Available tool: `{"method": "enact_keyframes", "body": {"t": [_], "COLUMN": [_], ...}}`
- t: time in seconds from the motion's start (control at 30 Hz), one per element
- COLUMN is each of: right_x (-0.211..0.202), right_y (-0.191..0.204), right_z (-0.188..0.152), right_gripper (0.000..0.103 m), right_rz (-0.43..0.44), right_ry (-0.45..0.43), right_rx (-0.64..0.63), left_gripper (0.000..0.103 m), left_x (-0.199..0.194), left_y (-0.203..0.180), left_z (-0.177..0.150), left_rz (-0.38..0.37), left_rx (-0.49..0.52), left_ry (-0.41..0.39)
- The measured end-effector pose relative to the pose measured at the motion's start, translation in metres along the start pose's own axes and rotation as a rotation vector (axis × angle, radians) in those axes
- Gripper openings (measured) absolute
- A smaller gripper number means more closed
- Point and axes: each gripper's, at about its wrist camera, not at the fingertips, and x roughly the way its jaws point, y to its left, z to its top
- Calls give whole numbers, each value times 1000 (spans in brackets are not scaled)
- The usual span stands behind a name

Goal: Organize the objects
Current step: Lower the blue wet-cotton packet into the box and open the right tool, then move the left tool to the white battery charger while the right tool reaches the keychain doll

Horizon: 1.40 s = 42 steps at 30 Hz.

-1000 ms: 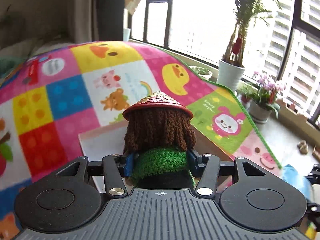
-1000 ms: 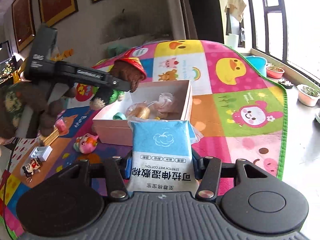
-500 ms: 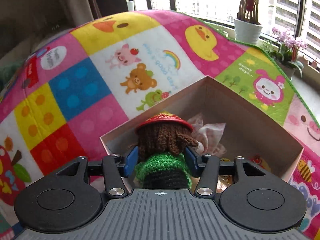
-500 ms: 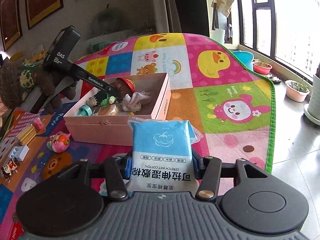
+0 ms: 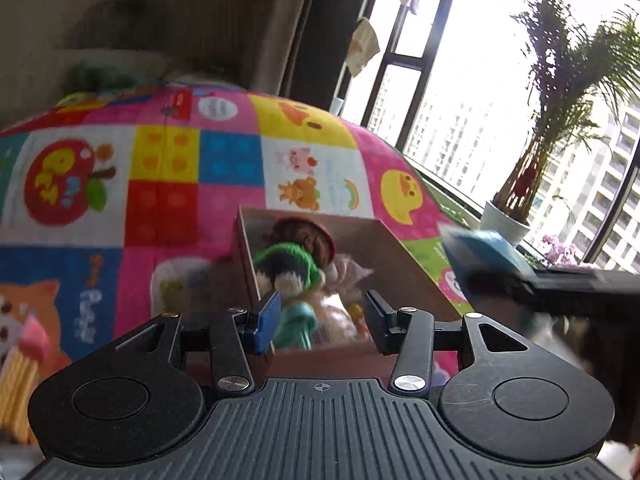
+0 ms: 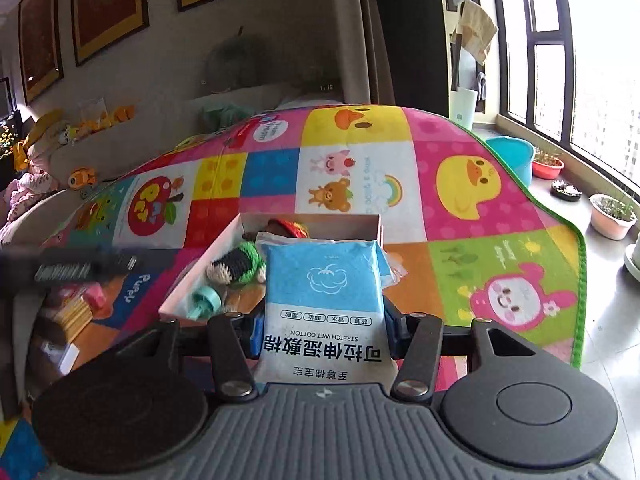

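Observation:
A crocheted doll (image 5: 294,258) with a red hat and green collar lies inside the open cardboard box (image 5: 404,258) on the play mat. My left gripper (image 5: 320,320) is open and empty, just short of the box's near edge. My right gripper (image 6: 322,332) is shut on a blue and white wet cotton pack (image 6: 322,304), held above the near end of the box (image 6: 200,268). The doll (image 6: 240,266) shows in the right wrist view too. The pack (image 5: 480,250) and right gripper appear blurred at the right of the left wrist view.
The box also holds a teal object (image 6: 205,300) and wrapped items (image 5: 348,276). Small toys and yellow sticks (image 6: 76,312) lie on the mat left of the box. Potted plants (image 5: 506,222) line the window sill on the right. A sofa with toys (image 6: 80,128) stands behind.
My left gripper opened and let go of the doll, which now lies in the box, and pulled back. My right gripper with the pack moved closer over the box.

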Motion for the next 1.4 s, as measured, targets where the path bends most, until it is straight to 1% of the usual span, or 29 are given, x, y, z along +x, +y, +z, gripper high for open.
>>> {"method": "enact_keyframes", "body": {"t": [0.07, 0.13, 0.23, 0.3, 0.37, 0.47, 0.5, 0.6, 0.67, 0.73, 0.77, 0.8, 0.83, 0.9, 0.93, 0.97, 1.03, 1.13, 1.17, 1.27, 1.3, 1.33, 1.37, 1.4], "right_x": [29, 62, 115, 147, 169, 190, 194, 188, 181, 164, 152, 139, 127, 100, 88, 74, 55, 35, 32, 22, 19, 16, 13, 11], "right_y": [7, 13, 17, 19, 23, 31, 32, 35, 38, 44, 48, 52, 57, 69, 73, 79, 88, 100, 104, 112, 114, 115, 115, 116], "right_z": [22, 39, 56, 58, 54, 40, 36, 38, 41, 44, 45, 45, 43, 35, 29, 23, 8, -14, -21, -37, -41, -44, -47, -49], "right_gripper": [52, 52, 52, 52, 52, 51, 51, 53, 59, 68, 71, 76, 80, 84, 86, 87, 90, 91, 91, 91, 91, 91, 91, 92], "right_rz": [-31, -81, -143, -183, -225, -289, -295, -302, -303, -302, -291, -283, -271, -229, -210, -183, -135, -78, -65, -28, -16, -7, 1, 9], "right_ry": [13, 42, 123, 189, 236, 296, 309, 302, 299, 258, 227, 195, 167, 110, 90, 68, 41, 28, 31, 42, 44, 42, 41, 42], "right_rx": [-23, -41, -25, -10, -25, -85, -96, -97, -103, -124, -137, -154, -173, -213, -225, -243, -278, -320, -328, -339, -343, -348, -350, -350], "left_gripper": [51, 50, 50, 50, 50, 50, 50, 50, 50, 50, 50, 50, 50, 50, 50, 50, 50, 50, 50, 49, 49, 51, 50, 50], "left_x": [-16, -29, -46, -53, -62, -70, -72, -77, -86, -99, -106, -112, -118, -122, -122, -121, -111, -87, -76, -52, -46, -41, -37, -34], "left_y": [4, 6, 13, 19, 26, 37, 40, 53, 65, 83, 93, 104, 116, 141, 156, 168, 189, 208, 210, 207, 202, 192, 180, 168], "left_z": [-21, -36, -50, -54, -58, -60, -60, -56, -49, -37, -31, -25, -19, -14, -14, -15, -19, -22, -22, -25, -27, -30, -32, -33], "left_rz": [-10, -11, 3, 3, -3, -4, -2, 5, 19, 50, 80, 123, 185, 295, 327, 336, 322, 246, 236, 278, 267, 234, 188, 125], "left_rx": [-38, -30, -12, -10, -16, -18, -23, -48, -64, -98, -119, -139, -157, -203, -244, -282, -343, -411, -422, -428, -428, -415, -380, -346], "left_ry": [12, 29, 39, 42, 34, 21, 18, 9, -18, -70, -97, -122, -143, -143, -131, -118, -104, -57, -41, 29, 53, 74, 90, 113]}}
